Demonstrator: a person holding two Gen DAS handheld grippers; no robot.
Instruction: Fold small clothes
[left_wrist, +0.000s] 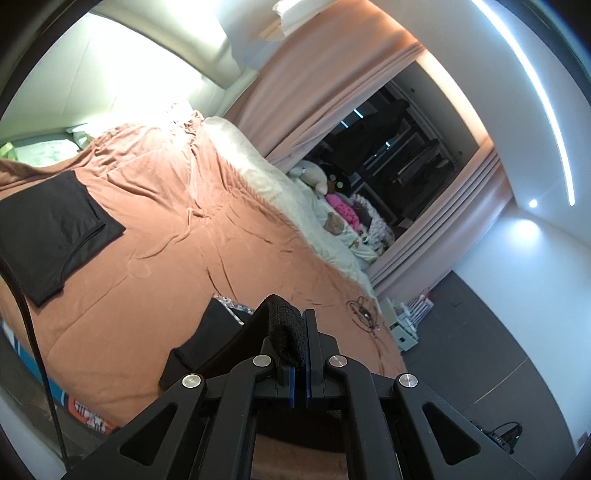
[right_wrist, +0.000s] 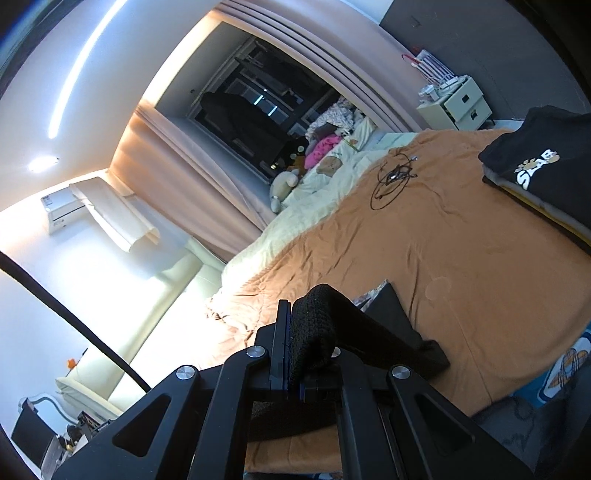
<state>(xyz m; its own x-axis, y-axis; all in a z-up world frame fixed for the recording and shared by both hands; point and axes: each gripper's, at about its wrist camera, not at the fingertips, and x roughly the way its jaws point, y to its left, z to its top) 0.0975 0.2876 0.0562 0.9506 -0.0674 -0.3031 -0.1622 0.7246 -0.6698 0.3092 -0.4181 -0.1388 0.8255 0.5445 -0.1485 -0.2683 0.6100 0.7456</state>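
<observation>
My left gripper (left_wrist: 303, 325) is shut on the edge of a black knit garment (left_wrist: 207, 339), which hangs down toward the orange bedspread (left_wrist: 166, 236). My right gripper (right_wrist: 291, 325) is shut on another edge of the same black garment (right_wrist: 391, 328), which trails to the right over the bed. A folded black garment (left_wrist: 55, 229) lies flat on the bedspread at the left in the left wrist view. A stack of folded clothes topped by a black shirt with a white logo (right_wrist: 539, 170) sits at the right in the right wrist view.
A coil of black cable (right_wrist: 393, 177) lies on the bedspread, also in the left wrist view (left_wrist: 364, 314). Soft toys and a cream blanket (left_wrist: 332, 218) line the bed's window side. A white drawer unit (right_wrist: 461, 103) stands by the bed. Pink curtains (left_wrist: 295, 92) frame the dark window.
</observation>
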